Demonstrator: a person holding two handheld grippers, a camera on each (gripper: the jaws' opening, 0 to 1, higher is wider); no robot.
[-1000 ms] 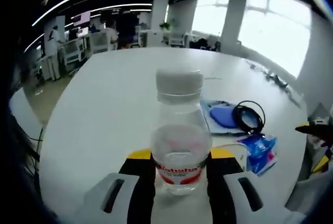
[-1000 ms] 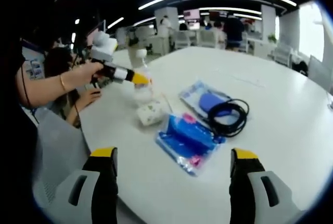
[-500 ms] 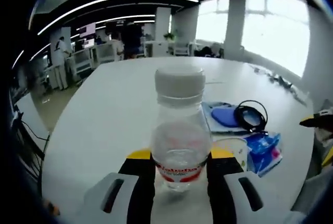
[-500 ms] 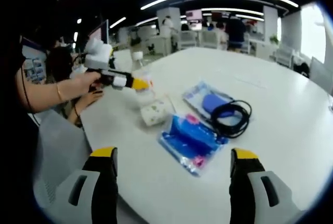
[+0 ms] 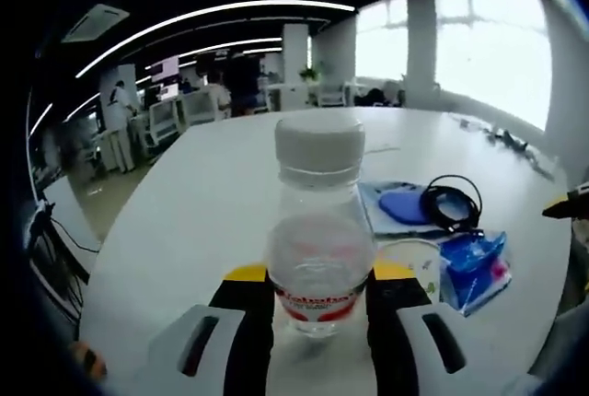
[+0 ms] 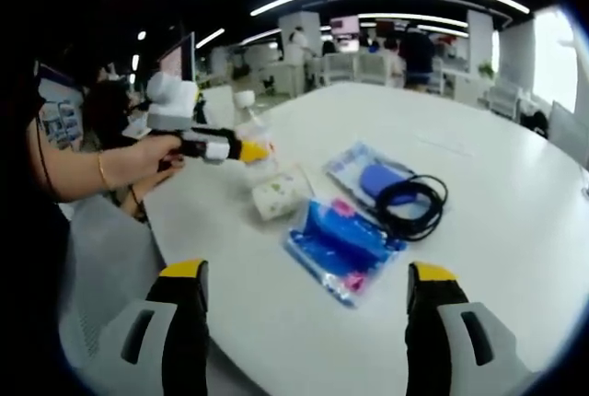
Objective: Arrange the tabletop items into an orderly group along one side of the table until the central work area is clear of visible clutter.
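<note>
Water bottle point(image 5: 318, 230), clear plastic, white cap: red band label near the base carries white lettering, a brand name beginning "Wah…", the rest too blurred in the left gripper view to confirm. No other text, number or sign on the tabletop items or in the room behind can be read in either view.

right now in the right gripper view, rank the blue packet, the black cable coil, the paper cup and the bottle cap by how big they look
1. blue packet
2. black cable coil
3. paper cup
4. bottle cap, farthest back, so its small look is partly distance
</note>
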